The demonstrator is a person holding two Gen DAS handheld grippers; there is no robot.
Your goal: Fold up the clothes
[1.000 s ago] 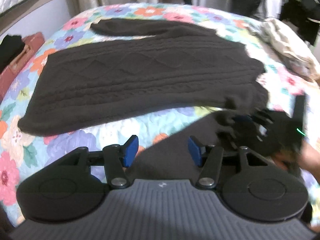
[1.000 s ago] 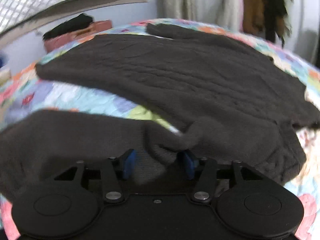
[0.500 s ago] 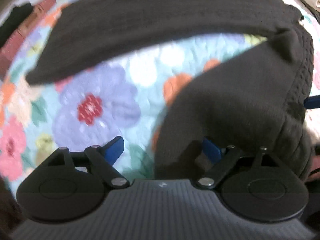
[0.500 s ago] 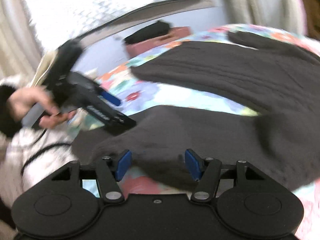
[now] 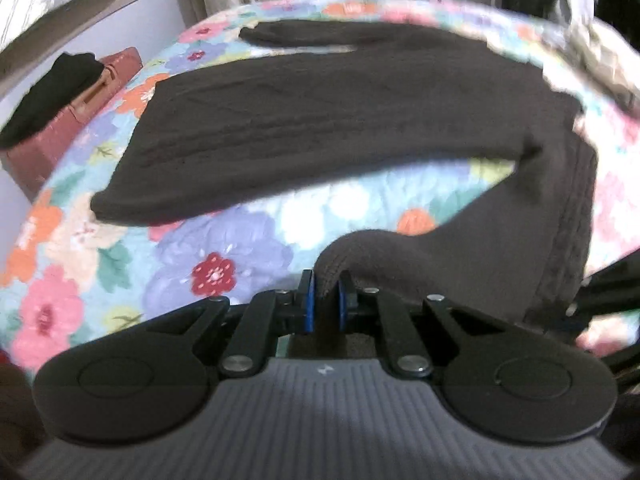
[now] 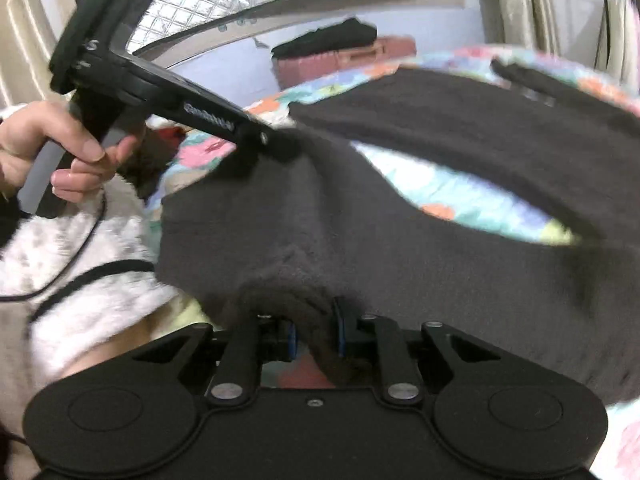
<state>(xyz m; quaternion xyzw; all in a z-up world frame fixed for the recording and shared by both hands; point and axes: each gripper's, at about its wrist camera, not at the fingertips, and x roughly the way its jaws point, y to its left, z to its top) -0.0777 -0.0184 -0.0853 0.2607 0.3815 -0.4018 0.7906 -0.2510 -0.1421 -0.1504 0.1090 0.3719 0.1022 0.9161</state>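
Observation:
A dark brown cable-knit sweater [image 5: 340, 120] lies spread on the floral quilt [image 5: 224, 248], its far sleeve folded along the back. My left gripper [image 5: 325, 300] is shut on the near sleeve's cuff [image 5: 360, 252] and holds it lifted. My right gripper [image 6: 315, 336] is shut on the same sleeve [image 6: 360, 240] further along. In the right wrist view the left gripper [image 6: 276, 148] is seen from the side, pinching the fabric, held by a hand [image 6: 68, 148].
A reddish box [image 5: 76, 120] with black clothing [image 5: 48, 92] on top stands left of the bed. A pale garment [image 5: 600, 60] lies at the bed's far right. Curtains and hanging clothes are behind.
Both grippers have closed on the near sleeve; they were open half a second ago. The sleeve is now lifted off the quilt between them.

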